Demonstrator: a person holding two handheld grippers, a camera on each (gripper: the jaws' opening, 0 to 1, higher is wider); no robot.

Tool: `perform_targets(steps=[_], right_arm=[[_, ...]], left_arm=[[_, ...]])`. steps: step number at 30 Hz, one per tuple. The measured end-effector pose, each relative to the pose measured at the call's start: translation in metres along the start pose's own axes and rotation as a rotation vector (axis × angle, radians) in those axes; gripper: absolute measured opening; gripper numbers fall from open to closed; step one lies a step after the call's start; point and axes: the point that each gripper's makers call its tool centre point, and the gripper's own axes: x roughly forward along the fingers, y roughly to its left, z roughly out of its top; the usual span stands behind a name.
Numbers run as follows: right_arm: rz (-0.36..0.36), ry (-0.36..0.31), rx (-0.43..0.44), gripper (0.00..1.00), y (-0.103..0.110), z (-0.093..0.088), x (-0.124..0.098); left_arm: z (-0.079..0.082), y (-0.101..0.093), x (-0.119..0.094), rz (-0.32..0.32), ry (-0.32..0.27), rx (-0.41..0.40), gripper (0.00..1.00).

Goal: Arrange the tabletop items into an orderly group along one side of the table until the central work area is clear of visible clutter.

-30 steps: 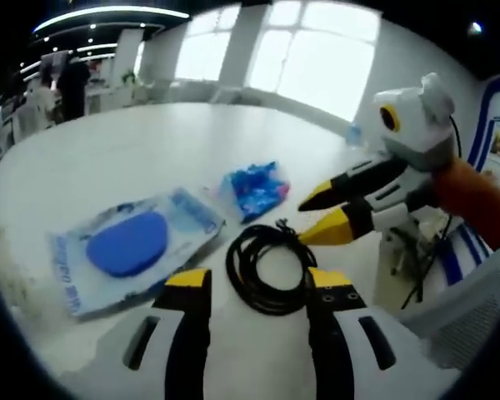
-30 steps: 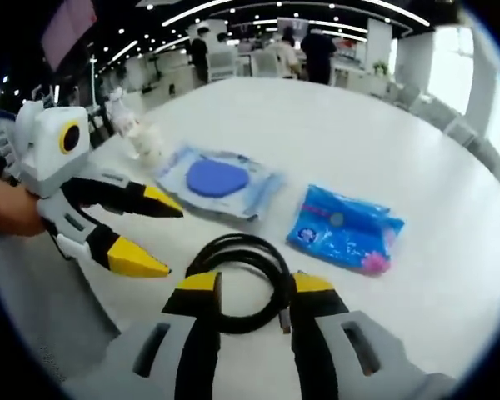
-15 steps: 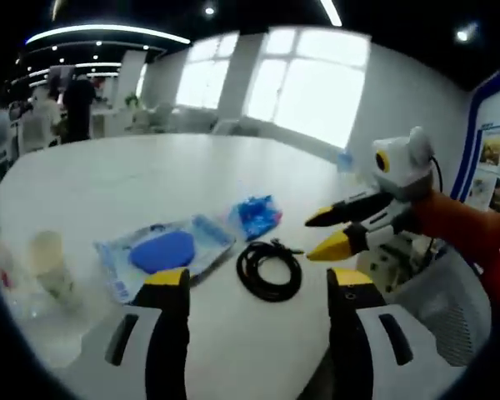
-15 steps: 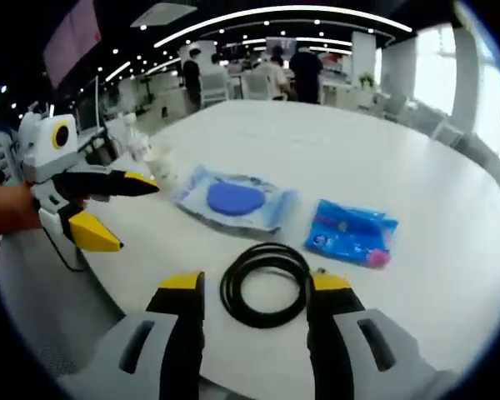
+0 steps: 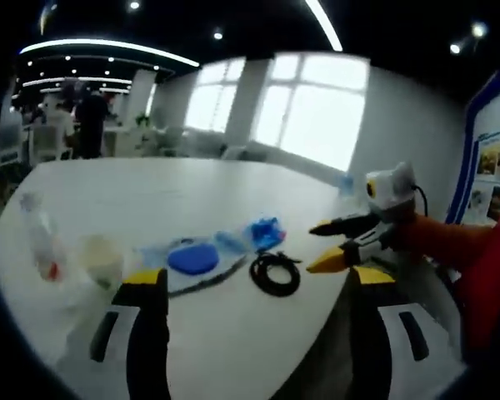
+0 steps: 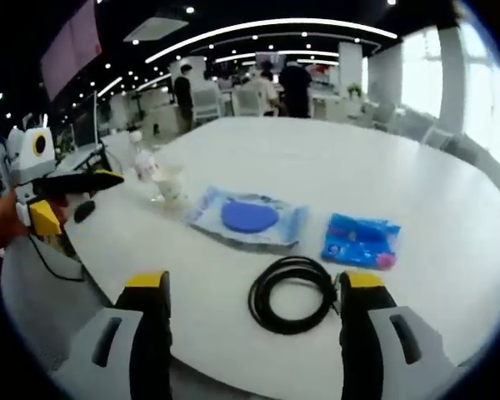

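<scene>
Tabletop items sit in a loose row near the edge of the white desk (image 6: 333, 158) in front of you. Largest of them is the clear packet with a blue pad inside (image 6: 248, 218) (image 5: 192, 257); in the right gripper view it lies in the middle of the row. Beside it, towards the window side, lies the small blue printed pouch (image 6: 361, 242) (image 5: 266, 232), close to the packet but apart from it in the right gripper view. The coiled black cable (image 6: 293, 293) (image 5: 275, 273) lies nearest the desk edge, in front of the gap between packet and pouch, touching neither. At the other end of the row stand a small pale cup (image 6: 172, 185) (image 5: 102, 258) and, just beyond it, a clear bottle with a red mark (image 6: 144, 165) (image 5: 38, 245); they are too blurred to tell more.

Your right hand-held gripper (image 6: 250, 287) has its jaws spread wide with nothing between them, hanging over the desk edge with the cable between its tips. Your left hand-held gripper (image 5: 254, 275) is likewise wide open and holds nothing. In the right gripper view it (image 6: 79, 196) hovers off the desk's end near the bottle, jaws apart.

People stand at other tables far behind.
</scene>
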Motion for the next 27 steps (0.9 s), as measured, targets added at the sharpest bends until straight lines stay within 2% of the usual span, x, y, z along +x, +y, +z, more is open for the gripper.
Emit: perform_targets(steps=[4, 7, 11, 13, 16, 20, 27], right_arm=[[-0.016, -0.055, 0.013, 0.95, 0.001, 0.012, -0.006], [-0.024, -0.067, 0.02, 0.98, 0.003, 0.016, -0.011], [-0.025, -0.064, 0.014, 0.99, 0.008, 0.014, -0.012], [-0.026, -0.06, 0.016, 0.99, 0.009, 0.012, -0.013], [-0.034, -0.067, 0.021, 0.99, 0.009, 0.013, -0.016], [-0.046, -0.085, 0.029, 0.99, 0.007, 0.016, -0.018], [-0.065, -0.093, 0.02, 0.99, 0.006, 0.016, -0.017]], left_arm=[[-0.001, 0.011, -0.019, 0.039, -0.01, -0.004, 0.98], [-0.006, 0.021, -0.033, 0.09, 0.029, 0.009, 0.99], [-0.002, 0.031, -0.049, 0.161, -0.001, 0.02, 0.99], [-0.005, 0.037, -0.056, 0.2, 0.005, 0.015, 0.99], [-0.01, 0.042, -0.059, 0.221, 0.016, -0.025, 0.99], [-0.006, 0.048, -0.06, 0.252, -0.001, -0.004, 0.99], [-0.008, 0.057, -0.065, 0.288, -0.012, -0.04, 0.99]])
